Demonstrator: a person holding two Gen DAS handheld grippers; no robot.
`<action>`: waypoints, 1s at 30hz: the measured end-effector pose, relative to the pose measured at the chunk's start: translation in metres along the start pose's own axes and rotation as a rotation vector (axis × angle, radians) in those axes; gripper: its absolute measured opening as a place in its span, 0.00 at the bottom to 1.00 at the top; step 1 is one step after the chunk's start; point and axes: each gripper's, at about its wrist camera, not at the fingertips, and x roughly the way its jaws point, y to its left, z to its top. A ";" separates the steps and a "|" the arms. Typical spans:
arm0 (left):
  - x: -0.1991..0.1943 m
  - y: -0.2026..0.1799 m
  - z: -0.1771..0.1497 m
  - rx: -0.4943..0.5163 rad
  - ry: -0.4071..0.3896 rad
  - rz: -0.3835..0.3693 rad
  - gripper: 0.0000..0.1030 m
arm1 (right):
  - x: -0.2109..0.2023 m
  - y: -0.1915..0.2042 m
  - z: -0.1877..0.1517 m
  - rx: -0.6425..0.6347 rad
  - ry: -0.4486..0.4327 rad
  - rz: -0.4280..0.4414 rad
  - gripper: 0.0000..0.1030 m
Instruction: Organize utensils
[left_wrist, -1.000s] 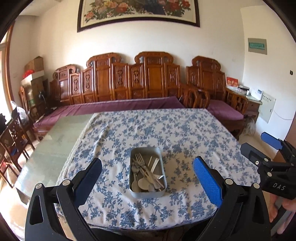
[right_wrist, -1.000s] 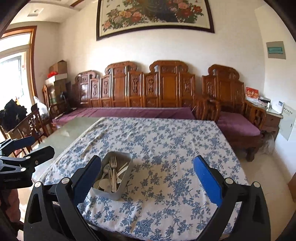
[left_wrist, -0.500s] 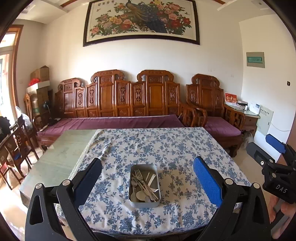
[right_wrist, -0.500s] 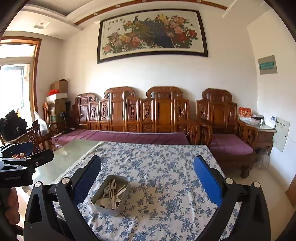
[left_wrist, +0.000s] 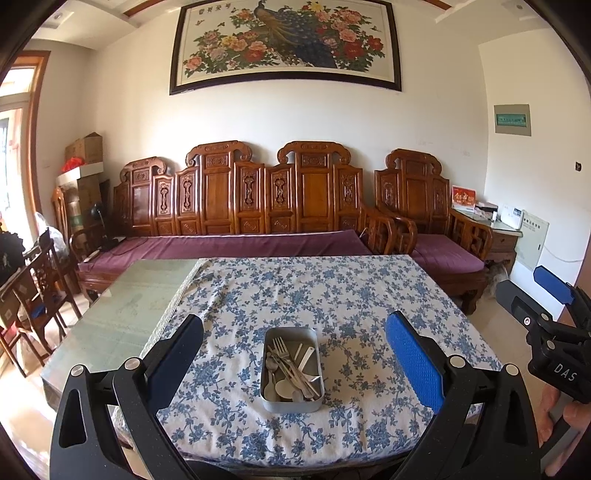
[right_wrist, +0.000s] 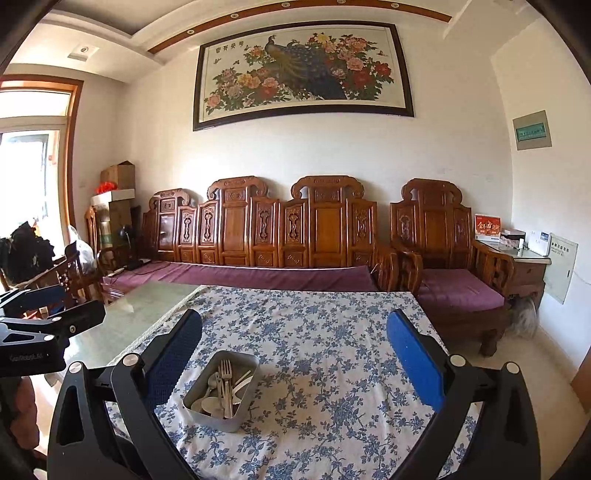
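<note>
Blue-padded fingers are standing wide apart on both tools, gripping nothing. Left gripper (left_wrist: 293, 354) is hanging above the near table edge with the metal tin (left_wrist: 291, 369) framed between its pads; right gripper (right_wrist: 293, 354) is hovering beside it, off to the right, with the tin sitting toward its left finger (right_wrist: 173, 354).

Compared with a second ago, both cameras are tilting upward and drawing back: the peacock painting (left_wrist: 286, 40) and ceiling are now filling the upper frame, and the tin is looking smaller and lower. Judgement: the grippers are pulling away from the table rather than closing on anything, which would suit either a settling pose ahead of work or a retreat after it.

Tin is resting on the floral tablecloth (left_wrist: 332, 295), near the front edge. Inside it, utensils (left_wrist: 291, 365) are lying all together in a loose pile: a fork (right_wrist: 225, 373) with tines pointing away, several spoons, and pale flat pieces crossing one another. No dividers are showing, and no utensil is lying loose on the cloth. Bare glass tabletop (left_wrist: 122, 317) is showing to the left of the cloth.

Whether this heap counts as organised, these views are not settling.
</note>
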 end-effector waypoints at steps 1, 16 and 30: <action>0.000 0.000 0.000 0.000 0.000 0.000 0.93 | 0.000 0.000 0.000 0.000 0.001 0.001 0.98; -0.001 0.002 -0.005 -0.006 -0.012 0.020 0.93 | 0.006 0.004 -0.008 0.004 0.008 0.009 0.98; 0.000 0.001 -0.004 -0.002 -0.015 0.027 0.93 | 0.007 0.003 -0.007 0.006 0.010 0.010 0.98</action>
